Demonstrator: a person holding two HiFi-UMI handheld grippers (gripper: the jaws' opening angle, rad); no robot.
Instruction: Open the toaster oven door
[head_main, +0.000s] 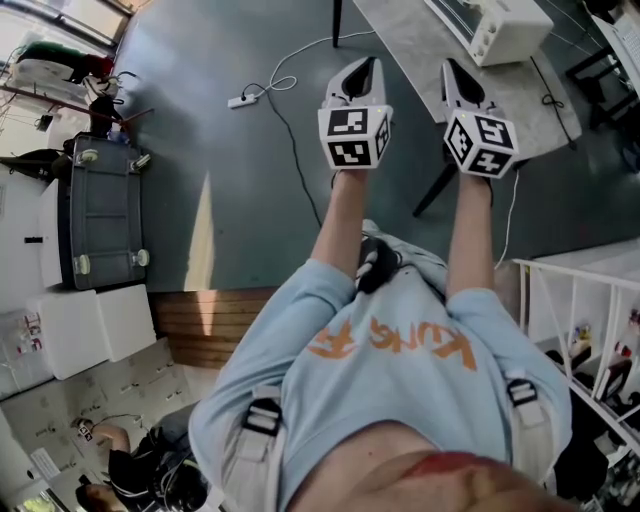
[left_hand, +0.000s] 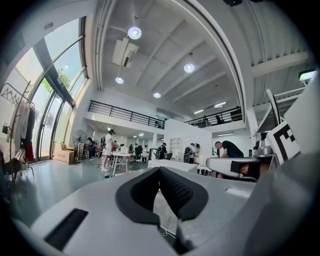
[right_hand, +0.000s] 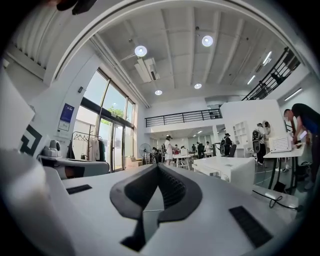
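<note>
We see both pairs of jaws closed, tips together, with nothing between them. The left gripper (head_main: 366, 68) and the right gripper (head_main: 455, 72) are side by side. The oven (head_main: 508, 30) stands on the table (head_main: 420, 45), just ahead of the right gripper, apart from both.

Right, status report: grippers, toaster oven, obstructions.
Left gripper shut, empty. Right gripper shut, empty. Toaster oven on the table ahead, untouched. Nothing seen between jaws and oven.
</note>
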